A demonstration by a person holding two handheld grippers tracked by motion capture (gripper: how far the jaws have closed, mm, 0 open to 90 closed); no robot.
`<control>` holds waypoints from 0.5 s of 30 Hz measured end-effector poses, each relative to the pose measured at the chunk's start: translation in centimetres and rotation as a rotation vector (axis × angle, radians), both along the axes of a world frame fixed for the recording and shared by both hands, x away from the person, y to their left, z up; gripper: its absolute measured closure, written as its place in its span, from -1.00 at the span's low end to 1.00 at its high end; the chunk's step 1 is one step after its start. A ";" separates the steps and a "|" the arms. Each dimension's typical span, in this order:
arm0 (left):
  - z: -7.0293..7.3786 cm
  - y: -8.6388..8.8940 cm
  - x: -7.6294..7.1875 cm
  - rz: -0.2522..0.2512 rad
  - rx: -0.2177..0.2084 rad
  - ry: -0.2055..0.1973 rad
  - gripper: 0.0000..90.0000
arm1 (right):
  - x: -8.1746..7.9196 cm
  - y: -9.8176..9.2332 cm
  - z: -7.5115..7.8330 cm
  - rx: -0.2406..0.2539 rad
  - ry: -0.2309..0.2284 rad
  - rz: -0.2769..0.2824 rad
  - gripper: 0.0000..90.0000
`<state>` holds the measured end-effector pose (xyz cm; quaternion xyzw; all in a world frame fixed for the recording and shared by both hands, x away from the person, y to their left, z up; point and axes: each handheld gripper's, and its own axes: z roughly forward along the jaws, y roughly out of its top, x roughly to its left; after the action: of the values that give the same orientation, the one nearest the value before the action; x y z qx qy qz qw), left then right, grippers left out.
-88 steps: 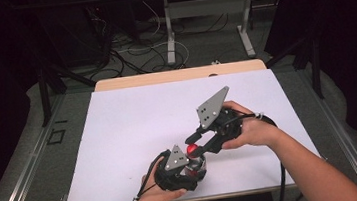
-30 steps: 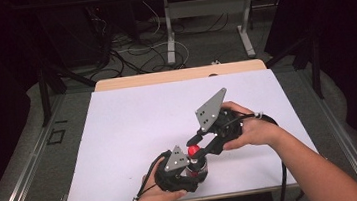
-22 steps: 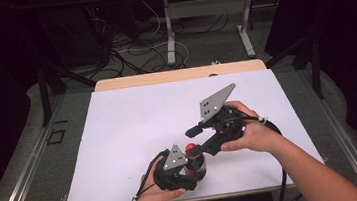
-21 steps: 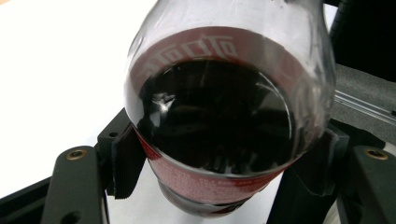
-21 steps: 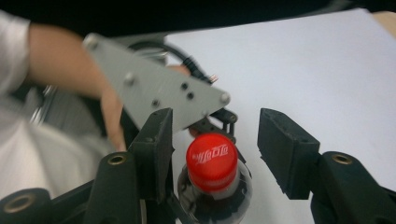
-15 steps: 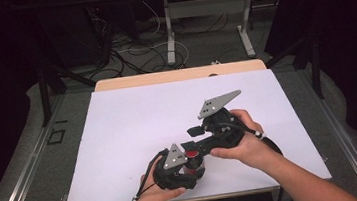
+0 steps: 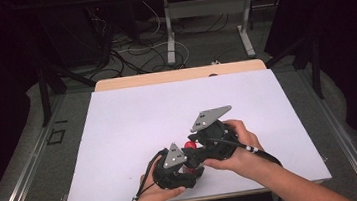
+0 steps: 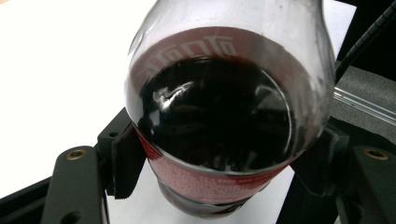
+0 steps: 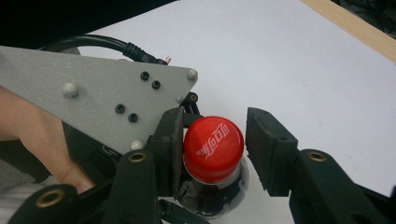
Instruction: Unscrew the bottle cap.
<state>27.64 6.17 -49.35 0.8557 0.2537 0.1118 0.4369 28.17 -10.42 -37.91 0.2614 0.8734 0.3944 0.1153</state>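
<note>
left claw (image 7: pixel 186 167) clamps the cola bottle (image 8: pixel 224 121) upright at the table's near edge, steadying it so right claw (image 9: pixel 212 144), jaws just closing around the red cap (image 9: pixel 214 148) with a gap on one side, can twist it.

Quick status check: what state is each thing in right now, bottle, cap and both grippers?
Cola bottle: upright, part full of dark drink.
Red cap: on the bottle.
Left gripper: shut on the bottle's body.
Right gripper: jaws around the cap, one pad touching, the other apart.
</note>
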 end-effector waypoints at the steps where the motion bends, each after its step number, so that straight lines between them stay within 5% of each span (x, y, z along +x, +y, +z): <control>1: 0.0 0.0 0.0 0.005 -0.004 -0.006 -0.35 | 0.0 -0.1 0.0 -0.010 0.001 0.006 0.32; 5: 0.0 0.0 0.1 0.008 0.004 -0.012 -0.35 | 0.3 -0.4 -0.1 0.009 0.028 0.011 0.34; 9: 0.0 0.0 0.0 -0.012 0.017 -0.001 -0.35 | 0.8 -0.7 -0.1 0.009 0.049 0.082 0.35; 15: -0.1 -0.2 -0.2 -0.031 -0.002 -0.002 -0.35 | 2.6 -1.3 0.1 -0.017 0.040 0.323 0.35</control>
<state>27.48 6.02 -49.45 0.8591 0.2401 0.1058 0.4395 30.74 -11.67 -37.82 0.1243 0.9095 0.3951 0.0351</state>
